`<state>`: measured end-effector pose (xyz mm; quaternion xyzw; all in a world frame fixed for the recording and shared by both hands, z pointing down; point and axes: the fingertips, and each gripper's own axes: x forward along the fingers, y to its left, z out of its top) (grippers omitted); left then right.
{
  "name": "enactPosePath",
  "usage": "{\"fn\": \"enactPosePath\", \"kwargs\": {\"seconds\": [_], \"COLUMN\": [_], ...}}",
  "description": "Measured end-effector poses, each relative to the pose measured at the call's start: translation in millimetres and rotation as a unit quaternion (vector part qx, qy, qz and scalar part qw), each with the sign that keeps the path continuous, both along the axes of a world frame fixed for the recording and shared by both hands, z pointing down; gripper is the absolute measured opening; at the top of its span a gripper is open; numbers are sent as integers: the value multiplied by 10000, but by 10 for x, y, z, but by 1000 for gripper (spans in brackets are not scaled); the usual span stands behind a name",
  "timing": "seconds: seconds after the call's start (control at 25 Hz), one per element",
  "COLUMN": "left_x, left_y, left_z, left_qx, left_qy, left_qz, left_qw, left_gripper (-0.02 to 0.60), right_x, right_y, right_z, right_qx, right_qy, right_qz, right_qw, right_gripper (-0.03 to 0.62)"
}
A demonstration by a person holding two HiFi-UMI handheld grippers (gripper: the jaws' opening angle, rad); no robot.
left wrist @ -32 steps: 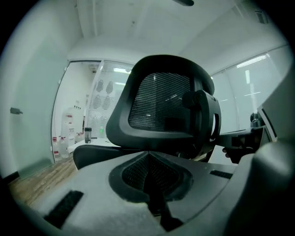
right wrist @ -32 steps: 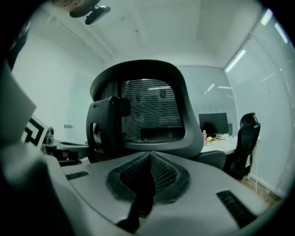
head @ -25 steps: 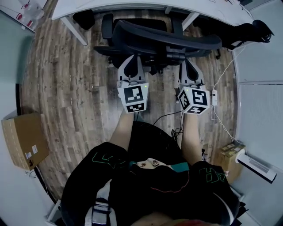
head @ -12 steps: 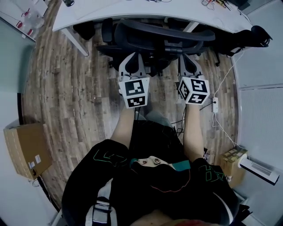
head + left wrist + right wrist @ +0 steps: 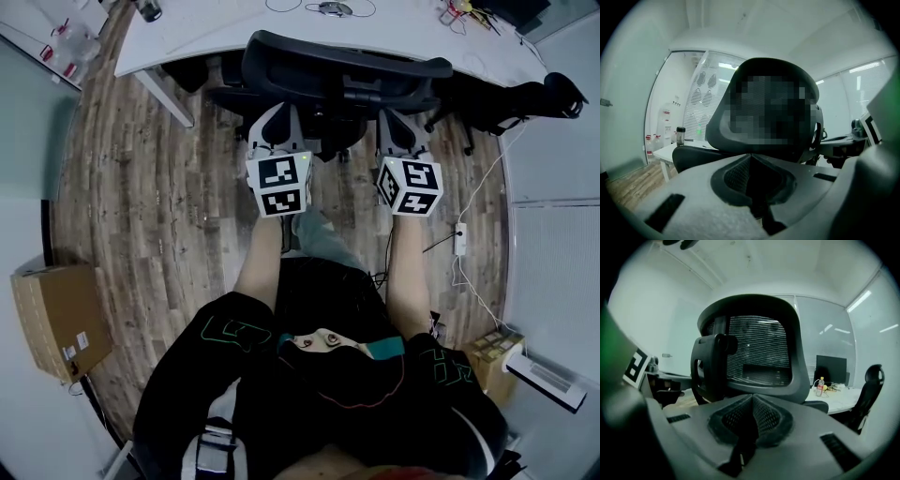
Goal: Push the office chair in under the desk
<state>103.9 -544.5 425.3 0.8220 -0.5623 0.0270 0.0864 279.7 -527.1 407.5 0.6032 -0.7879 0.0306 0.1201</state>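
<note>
The black office chair (image 5: 347,66) stands at the edge of the white desk (image 5: 234,23), its seat partly under the desktop and its curved backrest towards me. My left gripper (image 5: 278,120) and right gripper (image 5: 401,122) are side by side just behind the backrest, both shut with nothing between the jaws. The tips reach the backrest's rear; I cannot tell if they touch it. In the left gripper view the gripper (image 5: 751,157) faces the backrest (image 5: 768,112) close ahead. From the right gripper (image 5: 752,397) the mesh back (image 5: 754,357) fills the view.
A second black chair (image 5: 511,94) stands at the desk's right end. A white power strip (image 5: 459,239) and cables lie on the wooden floor at the right. A cardboard box (image 5: 56,319) sits far left. A desk leg (image 5: 164,84) slants at the left. A bottle (image 5: 819,386) stands on the desk.
The chair has rolled forward towards the desk, its seat further under the desktop. Both grippers moved forward with it, staying behind the backrest.
</note>
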Motion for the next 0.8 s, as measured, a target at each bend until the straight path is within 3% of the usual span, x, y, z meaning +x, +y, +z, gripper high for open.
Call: {"fn": "enactPosePath", "kwargs": {"seconds": [0.12, 0.48, 0.8], "left_x": [4, -41, -11], "left_y": [-214, -901, -1446], "left_z": [16, 15, 9], "left_qx": [-29, -63, -227], "left_qy": [-95, -242, -581], "left_qz": [-29, -315, -422], "left_qw": [9999, 9992, 9972], "left_gripper": [9, 9, 8], "right_x": [-1, -50, -26], "right_y": [-200, -852, -1386], "right_z": [15, 12, 25], "right_qx": [53, 114, 67], "right_qy": [272, 270, -116], "right_qz": [-9, -297, -572], "right_qw": [9996, 9991, 9983], "right_gripper": [6, 5, 5]}}
